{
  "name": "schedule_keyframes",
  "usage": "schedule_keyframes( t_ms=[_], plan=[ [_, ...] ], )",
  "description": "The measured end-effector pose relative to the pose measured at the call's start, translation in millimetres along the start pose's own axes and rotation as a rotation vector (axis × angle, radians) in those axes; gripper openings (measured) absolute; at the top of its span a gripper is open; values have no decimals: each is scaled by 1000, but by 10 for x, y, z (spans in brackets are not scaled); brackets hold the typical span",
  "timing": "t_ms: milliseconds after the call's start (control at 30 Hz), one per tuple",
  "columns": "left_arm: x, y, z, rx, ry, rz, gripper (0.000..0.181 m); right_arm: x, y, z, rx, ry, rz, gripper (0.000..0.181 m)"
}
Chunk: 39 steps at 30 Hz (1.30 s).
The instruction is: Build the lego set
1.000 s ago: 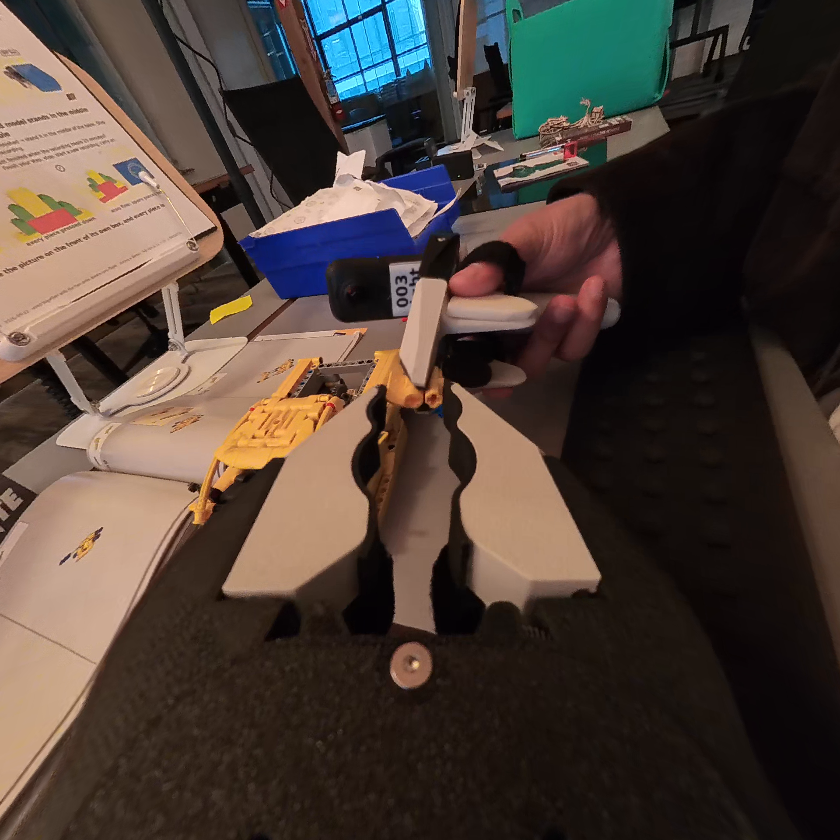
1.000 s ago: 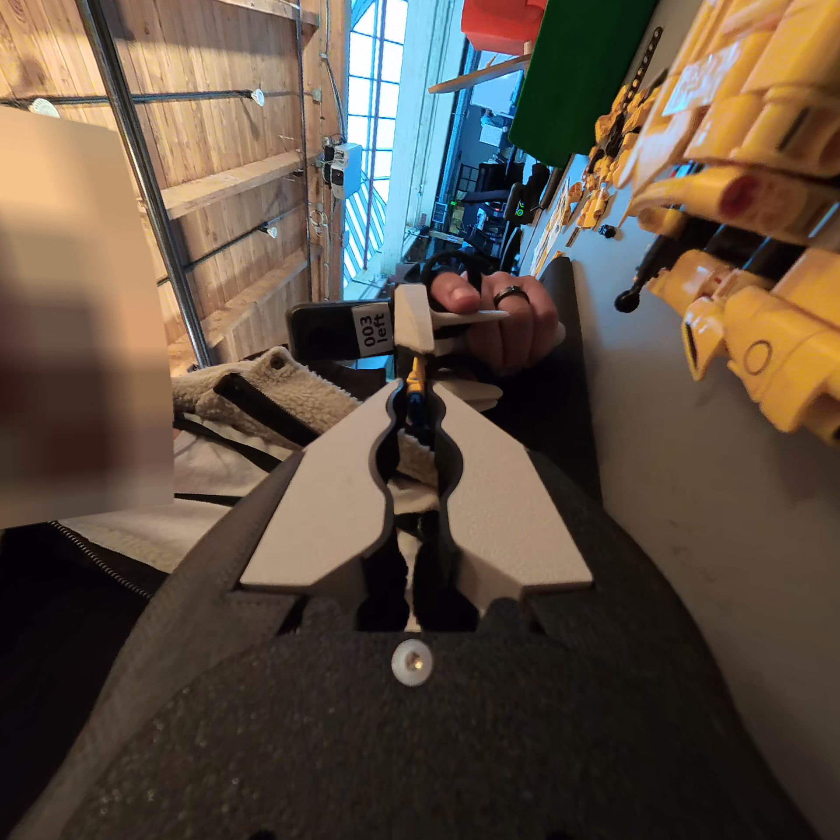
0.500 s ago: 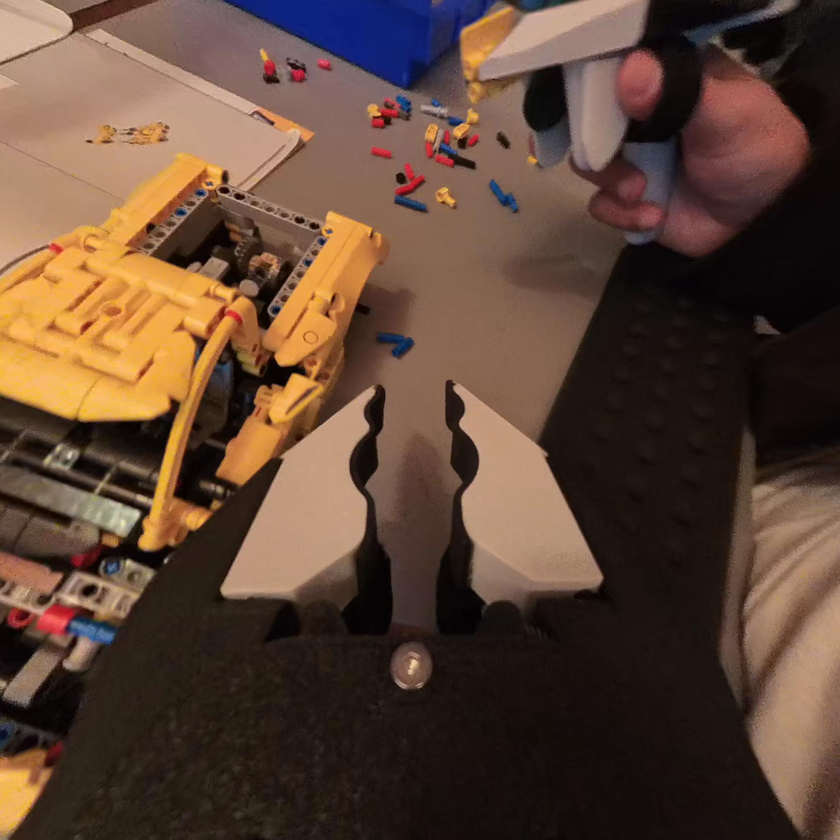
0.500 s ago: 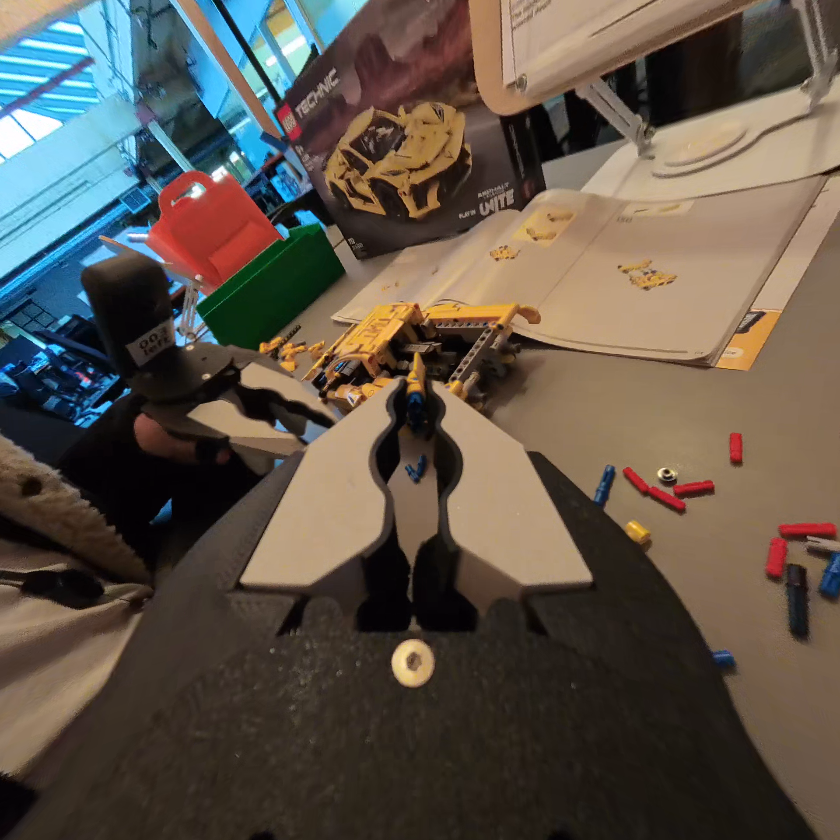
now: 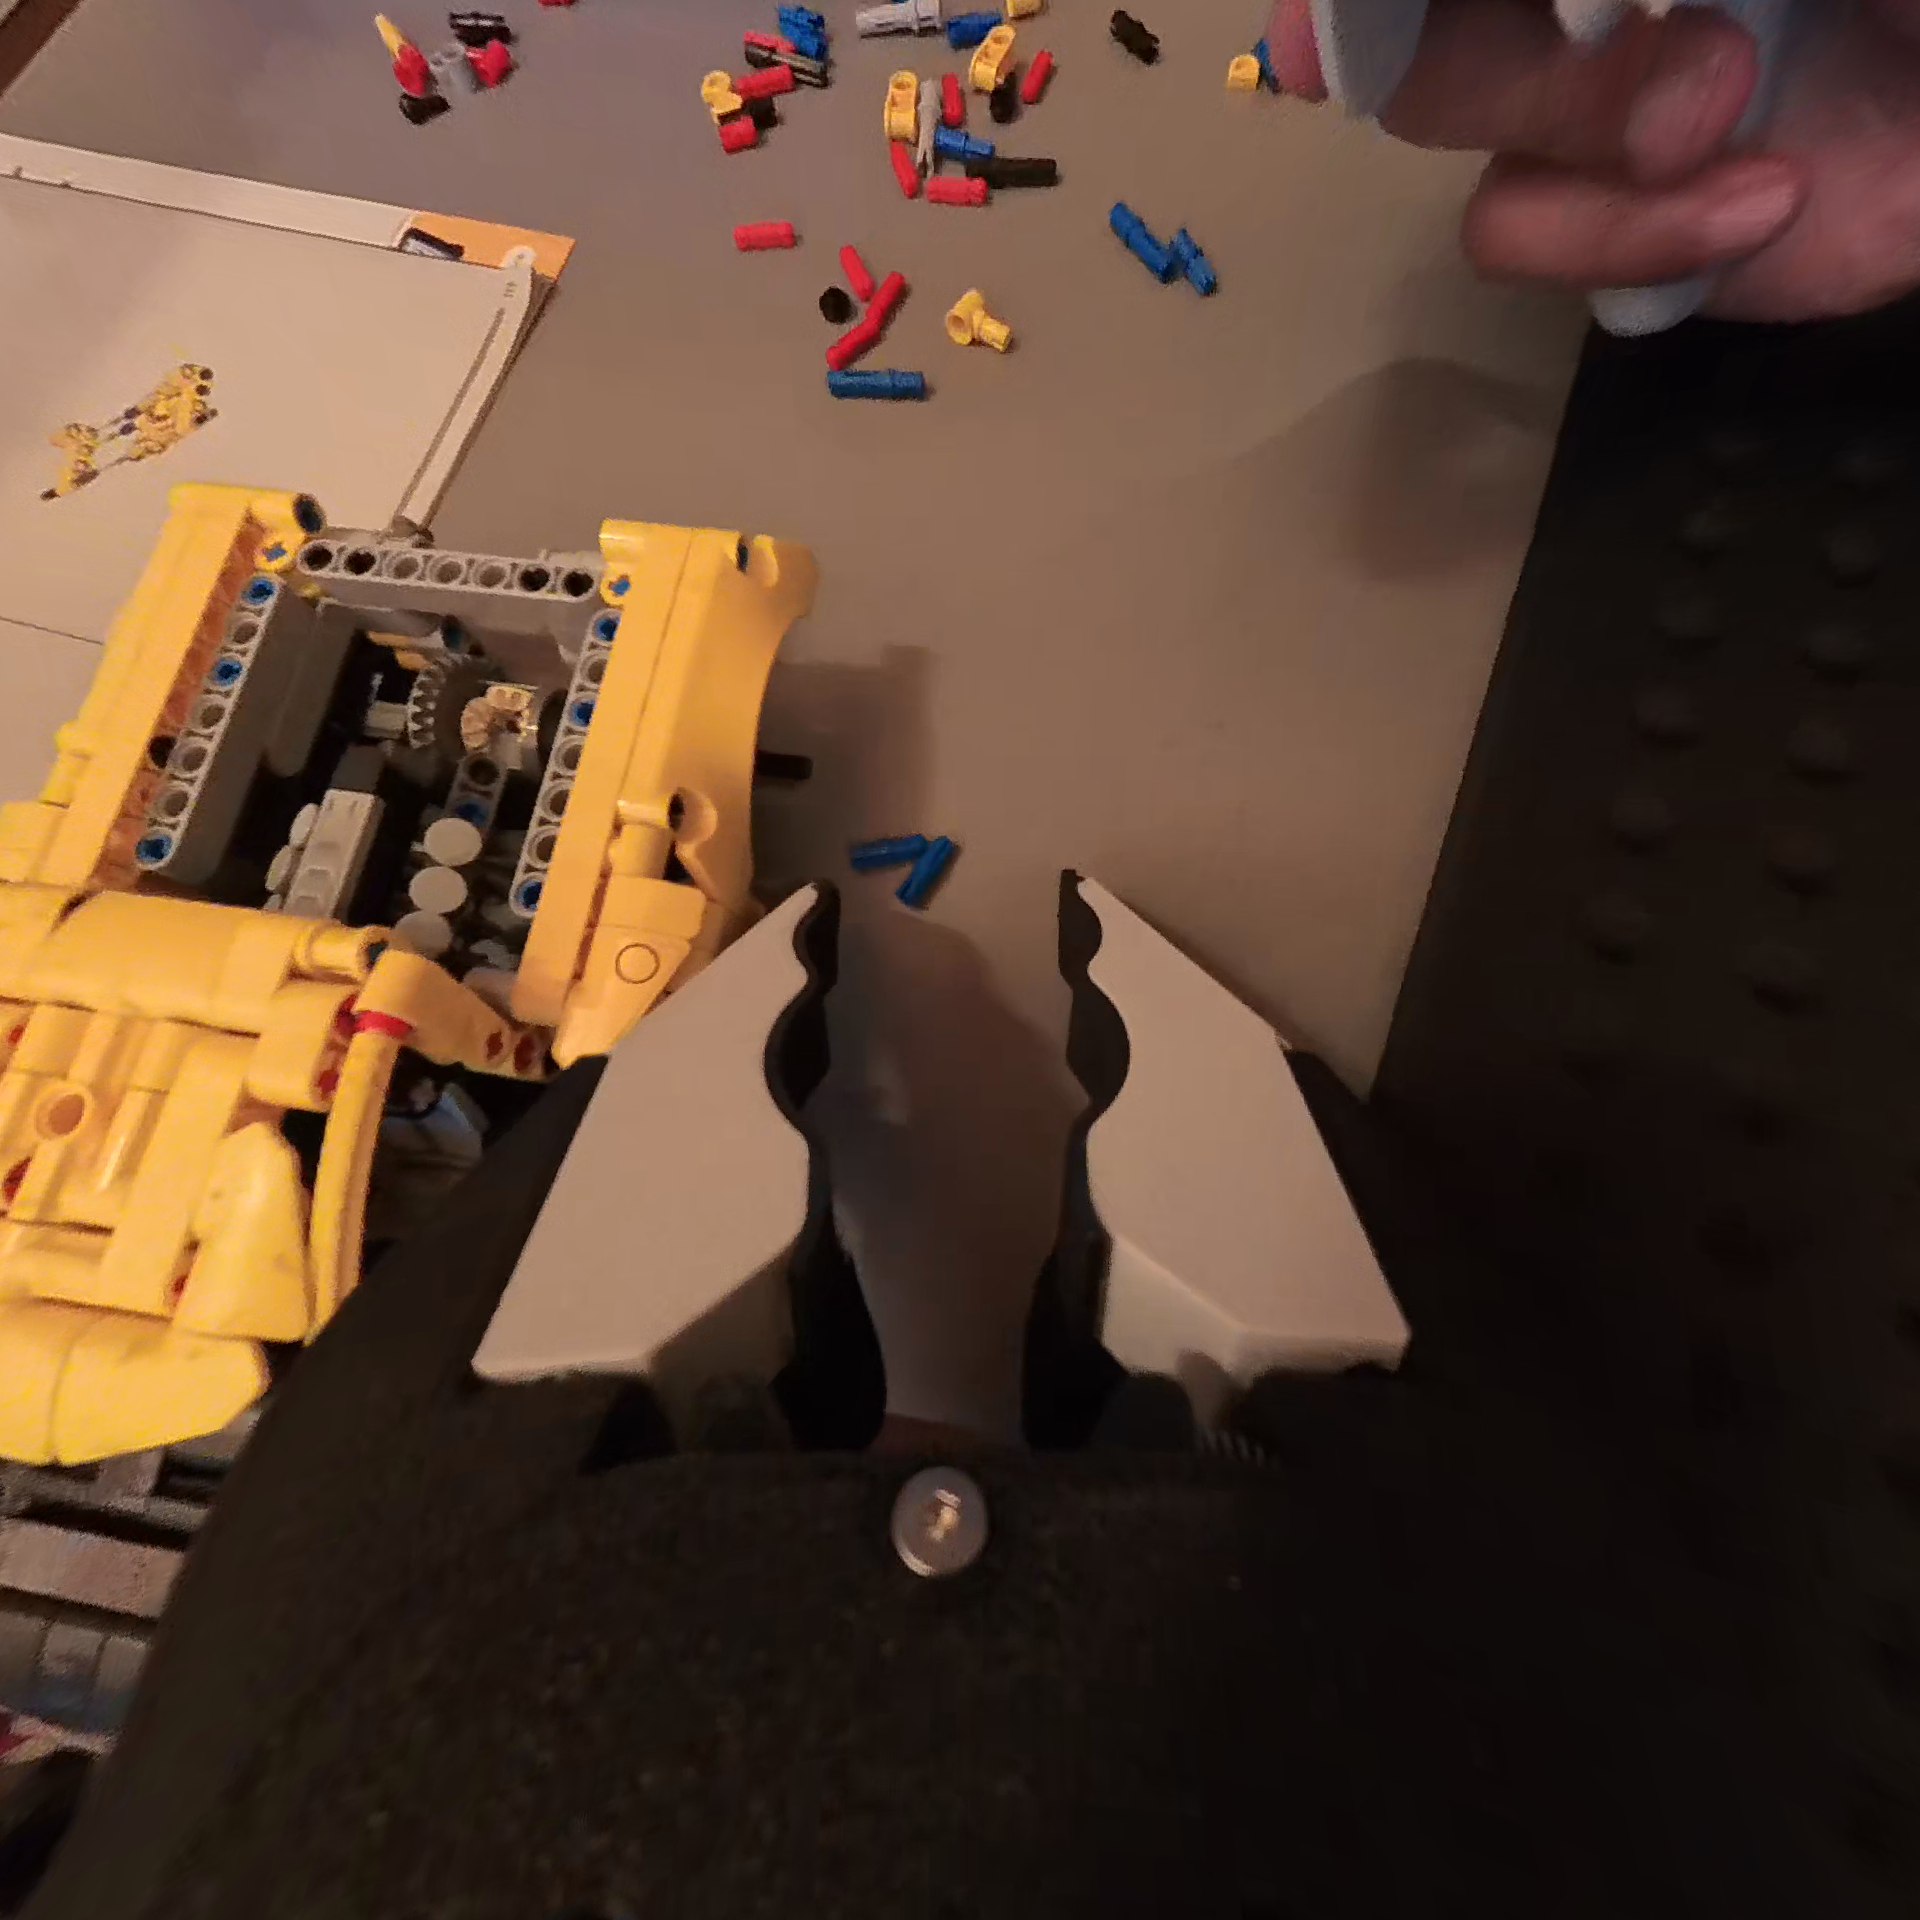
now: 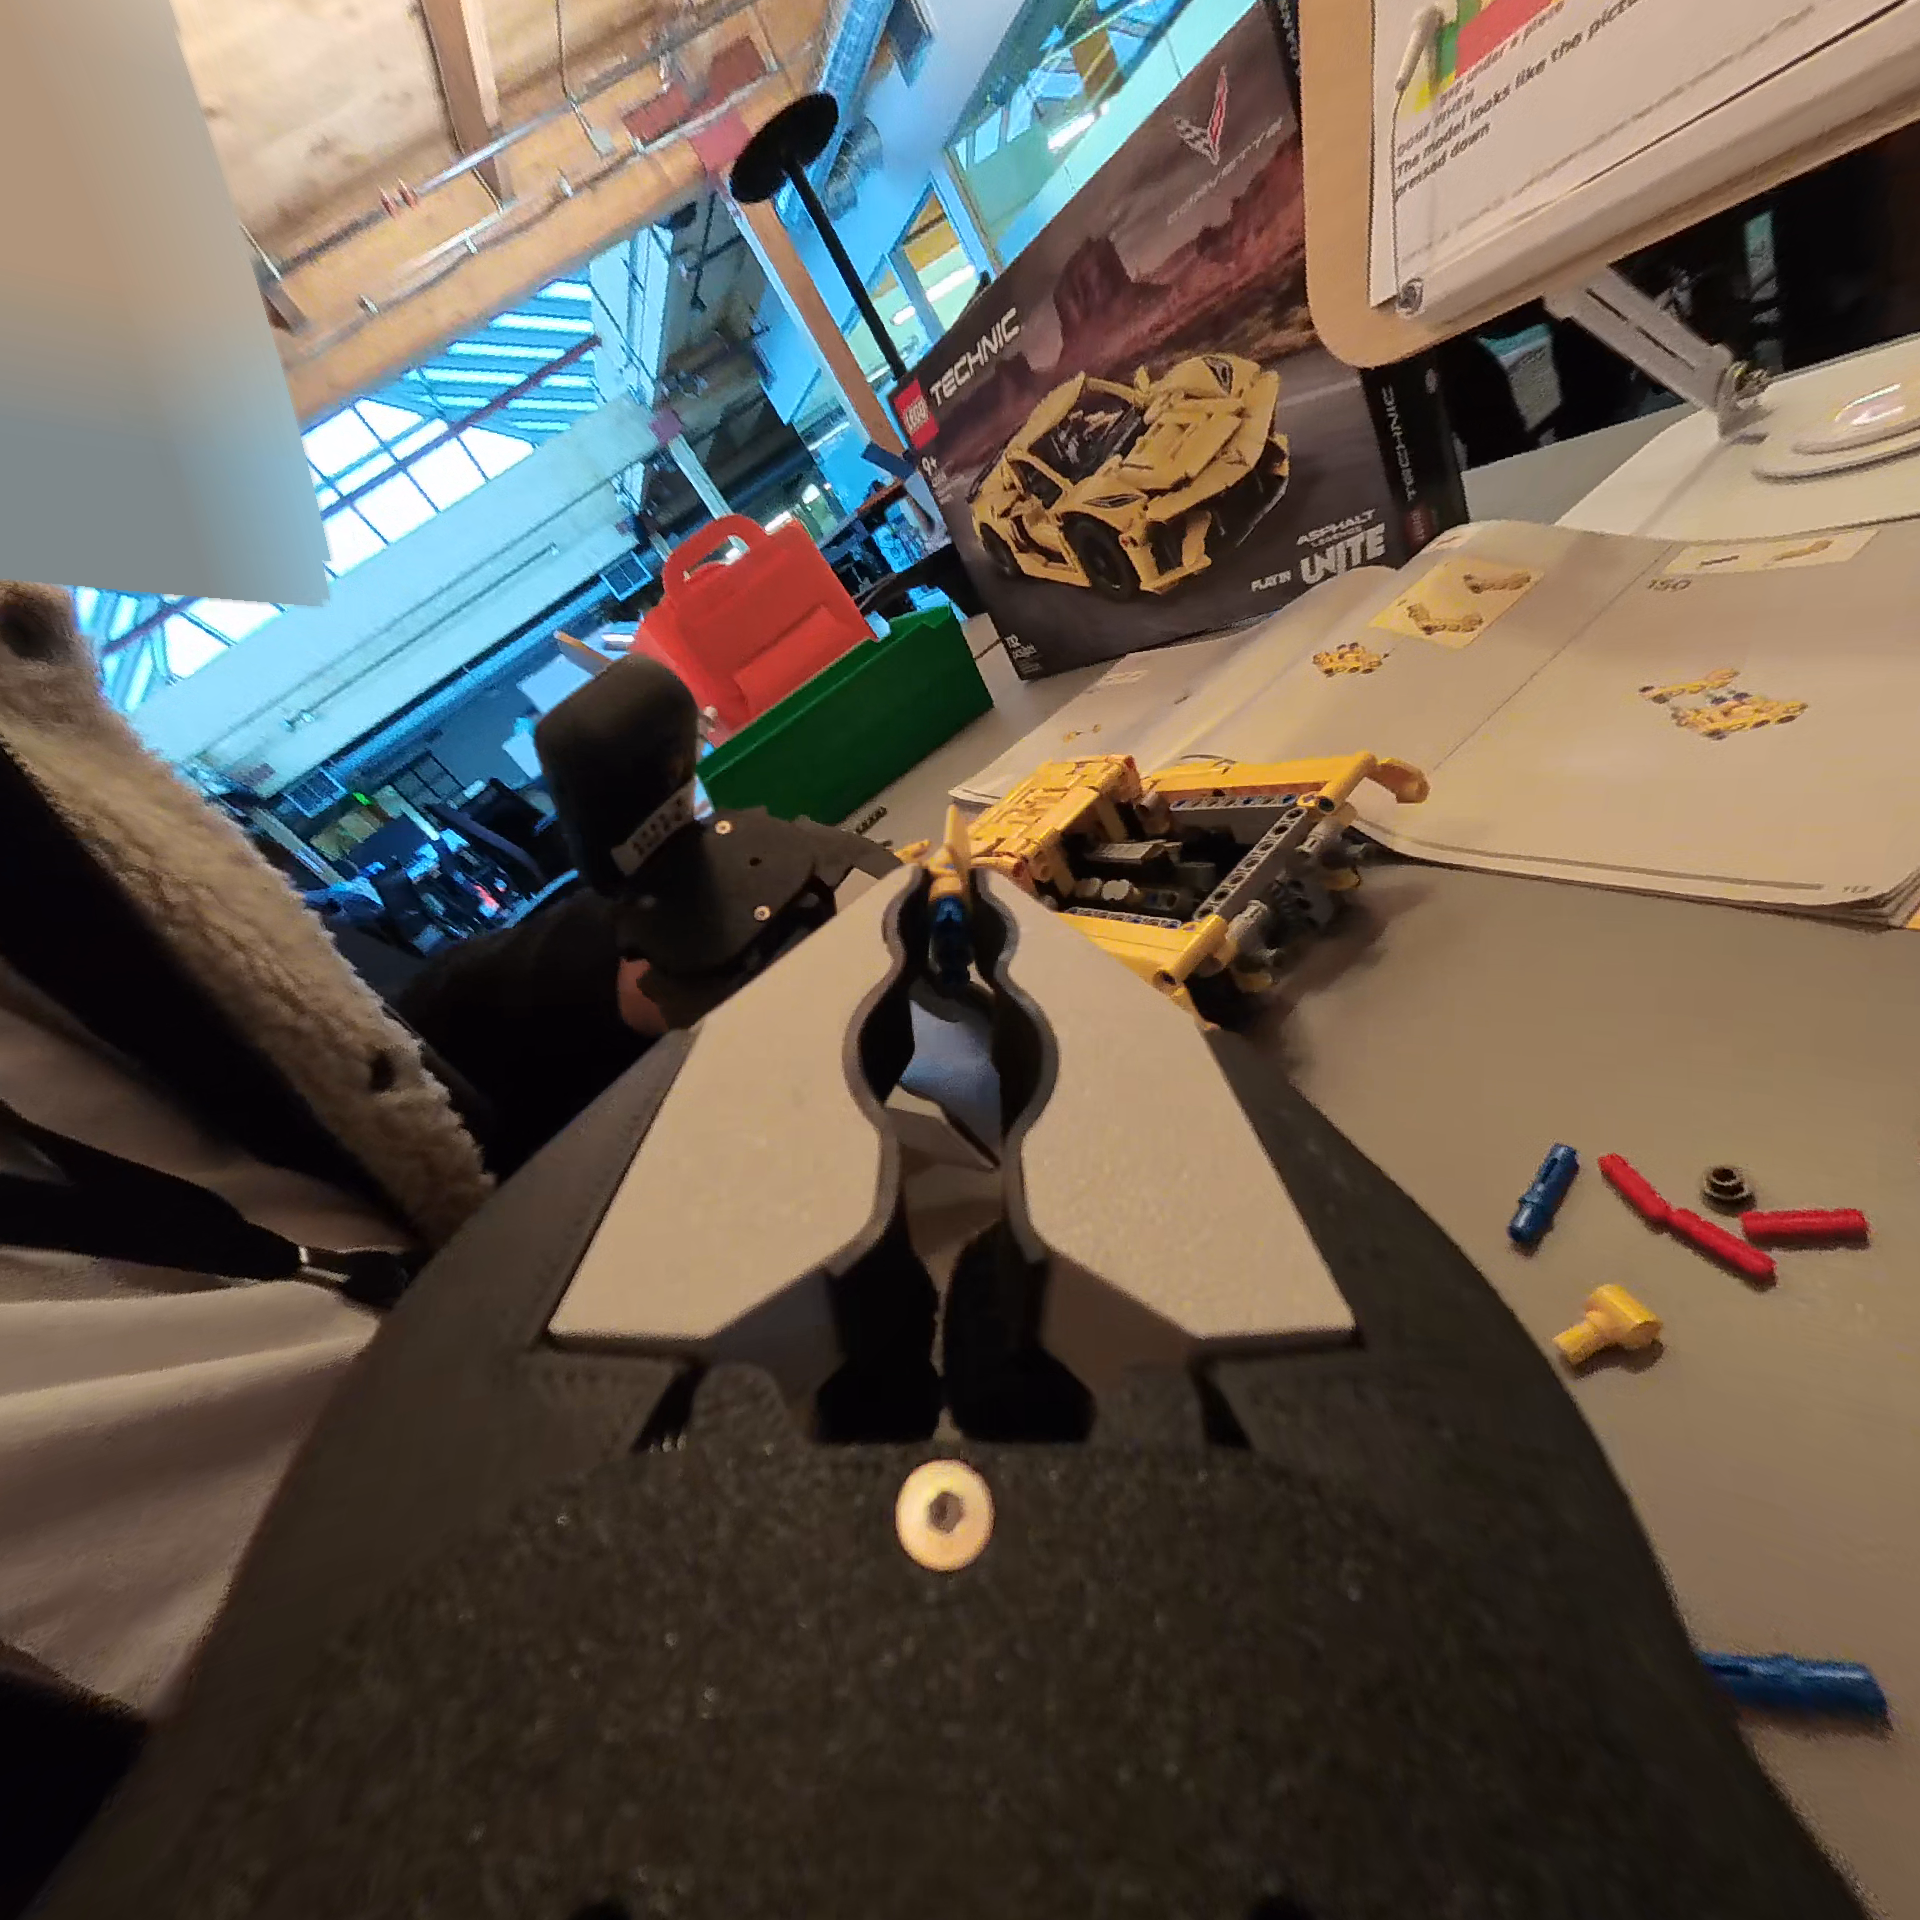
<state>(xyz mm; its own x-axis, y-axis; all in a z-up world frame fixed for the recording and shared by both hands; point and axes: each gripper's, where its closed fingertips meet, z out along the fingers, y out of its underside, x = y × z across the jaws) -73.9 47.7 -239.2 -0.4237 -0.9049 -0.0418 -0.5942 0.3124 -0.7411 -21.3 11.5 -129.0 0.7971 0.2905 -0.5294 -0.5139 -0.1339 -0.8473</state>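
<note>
Model: yellow car build (image 5: pixel 343 935) on the grey desk (image 5: pixel 1143 623), just left of my left gripper; its open engine bay faces up.
Model axis: long axis runs from the near-left corner of the left wrist view toward the instruction booklet (image 5: pixel 239 343), the grey holed beam (image 5: pixel 447 569) at its far end.
Left gripper (image 5: pixel 940 894): I have it spread wide and empty, low over the desk beside the model's right flank, probably ready to brace it.
Blue pins (image 5: pixel 902 862): a pair lying just ahead of the left tips.
Right gripper (image 6: pixel 948 904): pinched on a small yellow-and-blue piece (image 6: pixel 951 883), held upright, aimed at the model, I judge for fitting.
Loose parts (image 5: pixel 894 135): scattered beyond, within reach.
</note>
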Motion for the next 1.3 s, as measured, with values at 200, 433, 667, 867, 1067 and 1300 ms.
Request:
schedule_keyframes(
  t_ms=[200, 433, 667, 867, 1067, 1300],
  plan=[
    [38, 9, -138, -16, -109, 105, 42, -9, -33, -34, 24, -25, 26, 6],
    [-29, -59, -12, -73, -83, 152, 40, -23, -21, -35, 23, -42, 44, 6],
    [29, -51, 5, -100, -17, 180, 21, -36, -11, -31, 20, -54, 51, 6],
    [8, 36, 94, -188, -48, 226, 22, -51, -7, -28, 19, -65, 54, 5],
    [66, 63, 81, -207, 10, 184, 14, -71, 4, -22, 15, -81, 62, 5],
    [73, 52, 94, -178, -1, 136, 10, -82, 12, -19, 13, -91, 71, 6]
  ],
)
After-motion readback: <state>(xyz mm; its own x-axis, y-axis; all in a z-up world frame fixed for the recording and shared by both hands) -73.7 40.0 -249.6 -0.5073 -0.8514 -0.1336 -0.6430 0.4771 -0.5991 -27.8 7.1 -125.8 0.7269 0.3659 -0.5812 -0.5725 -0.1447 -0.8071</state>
